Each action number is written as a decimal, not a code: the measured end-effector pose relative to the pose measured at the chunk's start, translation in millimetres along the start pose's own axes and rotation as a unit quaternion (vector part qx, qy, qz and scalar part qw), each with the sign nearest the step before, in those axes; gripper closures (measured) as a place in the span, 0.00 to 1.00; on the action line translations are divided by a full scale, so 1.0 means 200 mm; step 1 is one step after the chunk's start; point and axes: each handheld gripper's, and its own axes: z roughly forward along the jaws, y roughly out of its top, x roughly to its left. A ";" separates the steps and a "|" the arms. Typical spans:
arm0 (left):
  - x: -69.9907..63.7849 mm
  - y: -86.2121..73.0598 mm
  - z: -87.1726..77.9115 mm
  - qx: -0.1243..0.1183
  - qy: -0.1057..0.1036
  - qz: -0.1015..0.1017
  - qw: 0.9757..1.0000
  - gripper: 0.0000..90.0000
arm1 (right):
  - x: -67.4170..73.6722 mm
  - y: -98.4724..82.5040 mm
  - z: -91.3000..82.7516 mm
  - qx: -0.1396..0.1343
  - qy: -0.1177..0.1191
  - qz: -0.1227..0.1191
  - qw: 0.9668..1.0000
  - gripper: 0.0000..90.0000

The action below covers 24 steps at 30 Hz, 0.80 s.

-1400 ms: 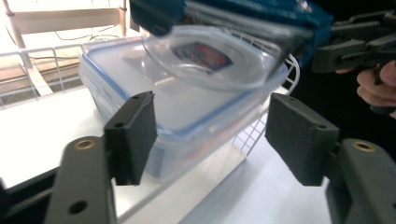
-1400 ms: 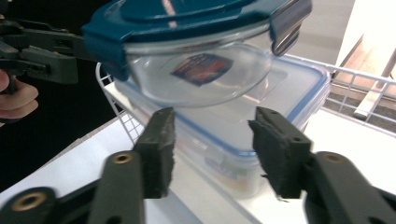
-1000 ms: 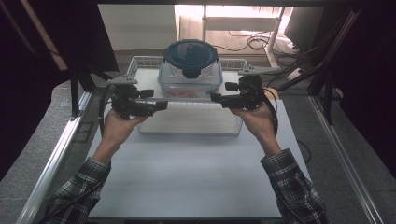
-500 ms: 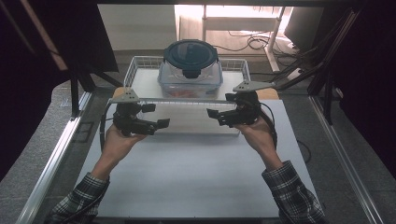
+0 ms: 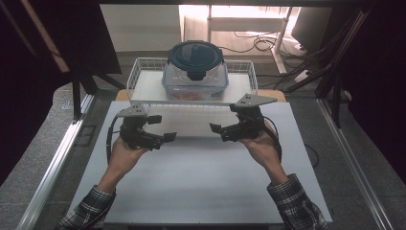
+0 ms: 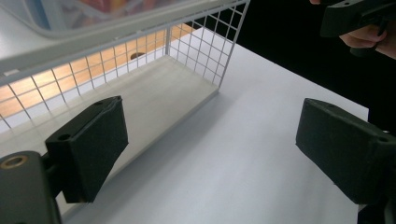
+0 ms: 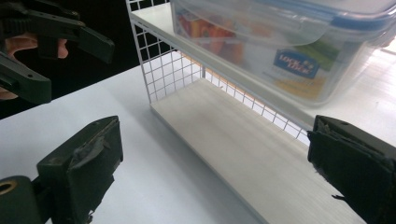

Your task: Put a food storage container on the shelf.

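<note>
A: From the high view, what are you seeing?

B: I'm watching the wire rack point(image 5: 143, 76) standing at the far edge of the white mat point(image 5: 201, 187), with the clear food container point(image 5: 195, 76) sitting on its top shelf under a dark round lid point(image 5: 195, 55). A second ago both grippers were up at the rack's front rim; now I'm seeing them drawn back toward the person and lower, hanging in front of the rack and clear of it. The left gripper point(image 5: 166, 137) and the right gripper point(image 5: 216, 129) are pointing at each other, well apart.

A: And the left gripper view?

B: Its jaws have just been opening and are standing wide with nothing between them. The rack's lower shelf and corner are lying just ahead of them, and the other gripper is showing beyond the rack's corner.

A: The right gripper view?

B: The same: jaws just been opening, wide, holding nothing. The container point(image 7: 299, 51) is sitting on the rack's upper shelf above them, coloured contents showing through its wall.
</note>
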 end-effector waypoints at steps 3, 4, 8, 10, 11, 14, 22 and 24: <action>0.00 -0.03 0.01 0.003 0.001 0.000 1.000 0.09 | 0.01 -0.02 0.01 0.001 0.001 -0.003 1.000 0.03; -0.01 -0.04 0.01 0.003 0.001 -0.001 1.000 0.08 | 0.01 -0.03 0.01 0.002 0.001 -0.006 1.000 0.03; -0.01 -0.07 0.02 0.000 0.001 -0.002 1.000 0.08 | 0.02 -0.07 0.02 0.003 0.000 -0.004 1.000 0.02; -0.01 -0.09 0.03 -0.002 0.001 -0.002 1.000 0.07 | 0.02 -0.08 0.02 0.004 0.000 -0.001 1.000 0.02; -0.01 -0.10 0.03 -0.003 0.000 -0.003 1.000 0.07 | 0.02 -0.09 0.03 0.004 0.000 -0.001 1.000 0.02; -0.01 -0.12 0.04 -0.001 -0.002 -0.001 1.000 0.07 | 0.03 -0.12 0.04 0.007 0.000 -0.002 1.000 0.02; -0.01 -0.18 0.07 0.006 0.004 0.000 1.000 0.05 | 0.03 -0.18 0.05 0.009 -0.002 0.000 1.000 0.02; -0.02 -0.19 0.08 0.010 0.005 0.001 1.000 0.05 | 0.03 -0.20 0.05 0.010 -0.002 0.002 1.000 0.02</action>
